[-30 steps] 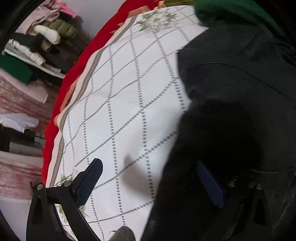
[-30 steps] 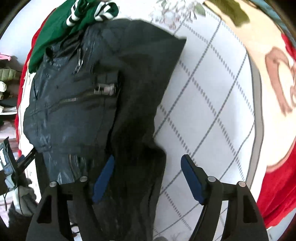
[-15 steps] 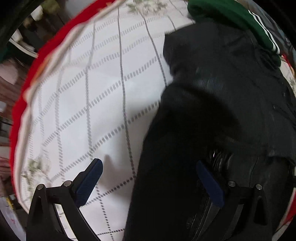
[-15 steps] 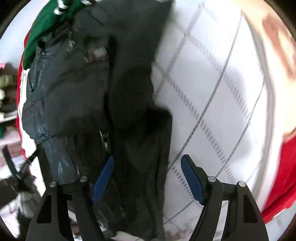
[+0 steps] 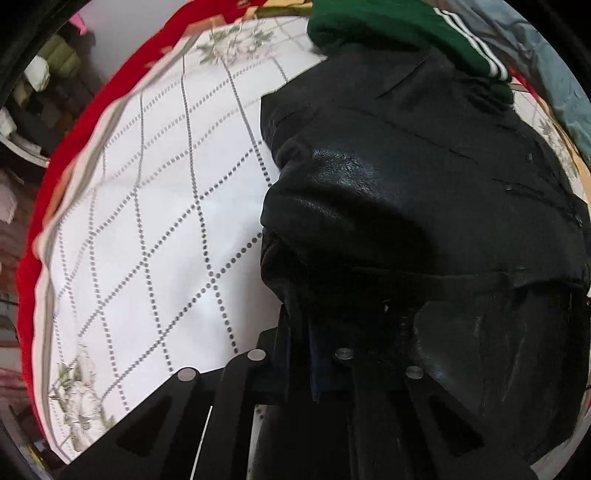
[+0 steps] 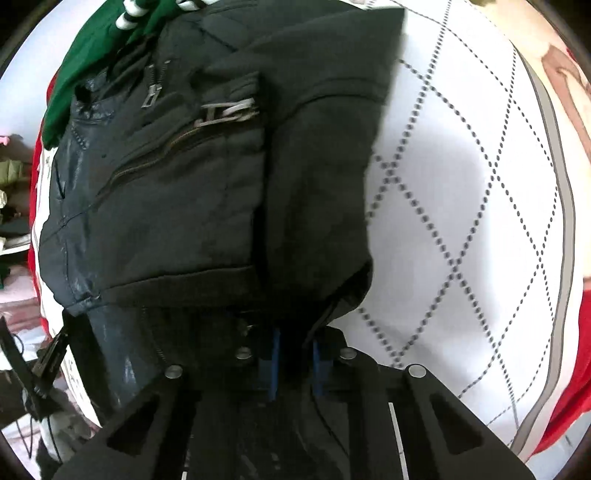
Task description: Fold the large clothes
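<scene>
both grippers take hold of the jacket's near edge

the black jacket (image 6: pixel 192 192) lies spread on a bed, its collar end away from the cameras and touching a green striped garment (image 5: pixel 399 26) at the far side. the left gripper (image 5: pixel 317 354) has its jaws closed on the dark leather-like edge nearest it. the right gripper (image 6: pixel 295 354) is closing its jaws, with a fold of the black fabric already pinched between the blue pads (image 6: pixel 275 350). both point steeply down onto the near hem.

this looks like the start of a fold: the bottom edge is being gripped at two places so it can be carried up over the body of the jacket. the next move probably calls for lifting both corners together, keeping the hem level and taut between them, and laying it toward the collar without dragging the green garment along. the jacket is thick and glossy, so it may slip or spring back.

the bed wears a white bedspread (image 5: pixel 155 206) with a dotted diamond grid, pale floral sprigs and a red border (image 5: pixel 92 110). beyond it on the left, blurred piles of clothes (image 5: pixel 55 62) fill shelves.
</scene>
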A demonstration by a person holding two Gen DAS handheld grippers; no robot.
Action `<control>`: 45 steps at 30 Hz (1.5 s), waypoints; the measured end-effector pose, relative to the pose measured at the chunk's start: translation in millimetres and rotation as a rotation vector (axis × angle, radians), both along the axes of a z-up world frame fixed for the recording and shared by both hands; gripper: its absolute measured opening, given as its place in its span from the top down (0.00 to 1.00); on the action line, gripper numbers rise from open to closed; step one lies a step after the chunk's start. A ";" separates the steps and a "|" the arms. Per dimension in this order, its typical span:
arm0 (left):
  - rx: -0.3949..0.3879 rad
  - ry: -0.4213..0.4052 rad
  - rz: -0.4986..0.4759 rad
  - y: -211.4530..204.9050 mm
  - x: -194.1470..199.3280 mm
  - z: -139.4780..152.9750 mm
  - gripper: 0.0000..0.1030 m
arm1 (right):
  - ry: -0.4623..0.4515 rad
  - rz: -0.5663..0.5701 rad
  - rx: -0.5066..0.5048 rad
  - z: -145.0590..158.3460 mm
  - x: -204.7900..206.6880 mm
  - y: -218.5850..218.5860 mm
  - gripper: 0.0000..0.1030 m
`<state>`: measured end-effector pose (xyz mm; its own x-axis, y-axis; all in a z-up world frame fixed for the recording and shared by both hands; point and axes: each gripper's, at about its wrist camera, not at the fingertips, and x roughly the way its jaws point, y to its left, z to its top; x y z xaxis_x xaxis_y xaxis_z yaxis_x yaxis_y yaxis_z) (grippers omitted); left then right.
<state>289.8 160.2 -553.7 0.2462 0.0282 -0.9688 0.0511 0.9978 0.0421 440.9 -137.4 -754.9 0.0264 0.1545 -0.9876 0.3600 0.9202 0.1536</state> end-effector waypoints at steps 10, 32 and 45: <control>0.043 0.123 0.056 31.5 -39.3 -6.9 0.88 | 0.101 -0.053 -0.056 0.9 -32.4 14.7 0.91; 0.125 -0.086 0.213 72.3 -36.3 33.5 0.12 | -0.007 -0.106 0.047 18.9 15.7 21.2 0.26; 0.130 -0.089 0.260 50.9 10.0 39.3 0.12 | -0.119 -0.218 -0.221 54.3 -44.0 12.5 0.95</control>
<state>299.8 211.1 -514.4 0.2984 0.2237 -0.9278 -0.2151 0.9629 0.1630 396.9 -124.9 -700.6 0.1522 -0.0855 -0.9846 0.5439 0.8390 0.0112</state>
